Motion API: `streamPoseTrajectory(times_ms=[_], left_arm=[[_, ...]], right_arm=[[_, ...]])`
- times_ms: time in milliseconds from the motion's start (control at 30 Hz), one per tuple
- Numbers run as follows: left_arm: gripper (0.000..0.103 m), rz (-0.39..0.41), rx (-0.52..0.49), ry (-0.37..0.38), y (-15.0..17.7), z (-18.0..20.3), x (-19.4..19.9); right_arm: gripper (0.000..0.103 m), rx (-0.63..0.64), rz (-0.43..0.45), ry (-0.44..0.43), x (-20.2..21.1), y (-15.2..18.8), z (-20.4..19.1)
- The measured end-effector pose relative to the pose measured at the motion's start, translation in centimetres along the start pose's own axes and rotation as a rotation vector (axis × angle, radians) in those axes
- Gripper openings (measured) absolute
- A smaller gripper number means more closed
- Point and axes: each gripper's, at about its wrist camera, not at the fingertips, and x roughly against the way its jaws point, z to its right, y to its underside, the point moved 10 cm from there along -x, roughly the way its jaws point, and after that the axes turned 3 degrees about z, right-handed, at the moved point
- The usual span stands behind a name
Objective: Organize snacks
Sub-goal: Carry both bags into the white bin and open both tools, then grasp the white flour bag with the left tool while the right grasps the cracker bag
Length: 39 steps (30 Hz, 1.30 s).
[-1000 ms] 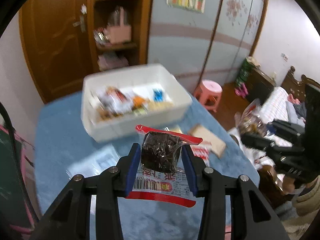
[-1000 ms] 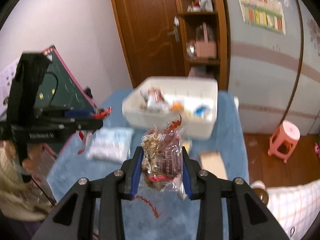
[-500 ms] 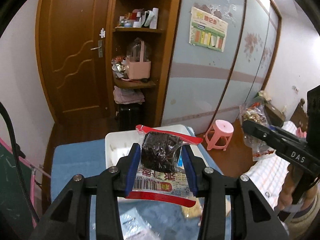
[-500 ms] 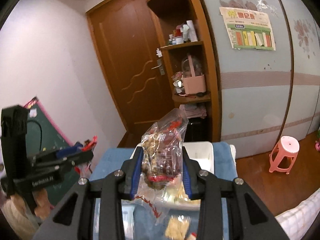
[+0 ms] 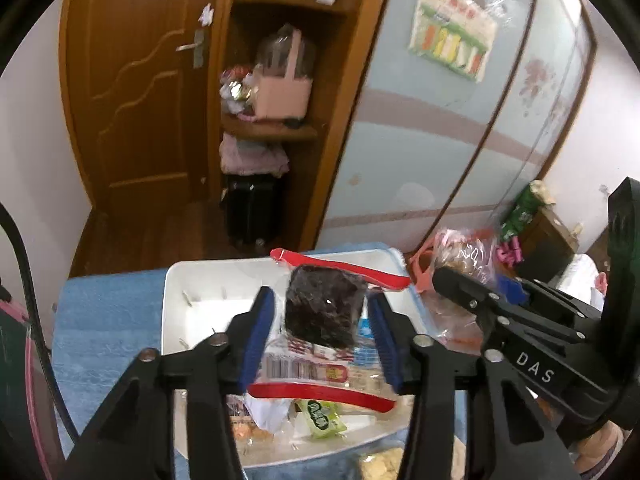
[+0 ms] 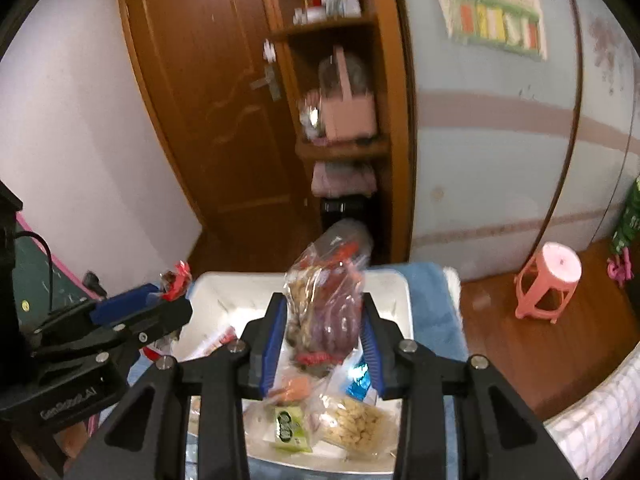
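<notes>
- The left tool (image 5: pixel 322 336) has its blue pads spread apart, with a dark snack packet (image 5: pixel 324 312), red-edged, sitting loosely between them; whether a pad touches the wrapper I cannot tell.
- That packet hangs above the white bin (image 5: pixel 188 300), which sits on the blue-covered counter (image 5: pixel 104 320).
- The right tool (image 6: pixel 322 340) has its pads just beside a clear bag of mixed nuts (image 6: pixel 326 300); a firm grip cannot be confirmed.
- This bag is also over the bin, near its far wall.
- Inside the bin lie a green wrapped sweet (image 6: pixel 290 428) and a peanut pack (image 6: pixel 356 424) at the near end.
- A pink stool (image 6: pixel 548 280) stands on the floor, far right.
</notes>
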Motion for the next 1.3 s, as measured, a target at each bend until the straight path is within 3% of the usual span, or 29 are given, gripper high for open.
streamPoseTrajectory(times_ms=[67, 167, 400, 667, 900, 1067, 1133, 1200, 1300], left_arm=[[0.075, -0.026, -0.004, 0.002, 0.6, -0.2, -1.4], [0.082, -0.021, 0.011, -0.023, 1.0, -0.9, -1.8], [0.082, -0.037, 0.028, -0.038, 2.2, -2.3, -0.4], [0.082, -0.031, -0.021, -0.069, 4.9, -3.4, 4.7], [0.082, -0.018, -0.002, -0.058, 7.1, -4.0, 9.5], [0.082, 0.009, -0.057, -0.068, 8.4, -3.3, 12.9], [0.084, 0.015, -0.093, -0.070, 8.8, -2.9, 14.1], [0.087, 0.028, -0.124, -0.071, 9.3, -2.5, 15.3], [0.088, 0.034, -0.177, -0.070, 9.9, -2.4, 16.6]], right_arm=[[0.037, -0.032, -0.031, 0.005, -1.4, 0.8, 0.9], [0.037, -0.070, -0.073, -0.021, -2.4, 1.7, 1.6], [0.037, -0.050, -0.059, -0.031, -0.4, 2.8, 1.8], [0.037, -0.013, -0.044, -0.041, 3.9, 4.6, 1.7], [0.037, 0.016, -0.022, -0.044, 8.5, 6.3, 1.0], [0.037, 0.050, -0.006, -0.049, 11.5, 7.3, -0.2], [0.039, 0.063, -0.006, -0.053, 12.4, 7.9, -0.7], [0.053, 0.068, -0.004, -0.060, 13.1, 8.3, -1.0], [0.057, 0.082, 0.015, -0.067, 14.4, 8.8, -1.7]])
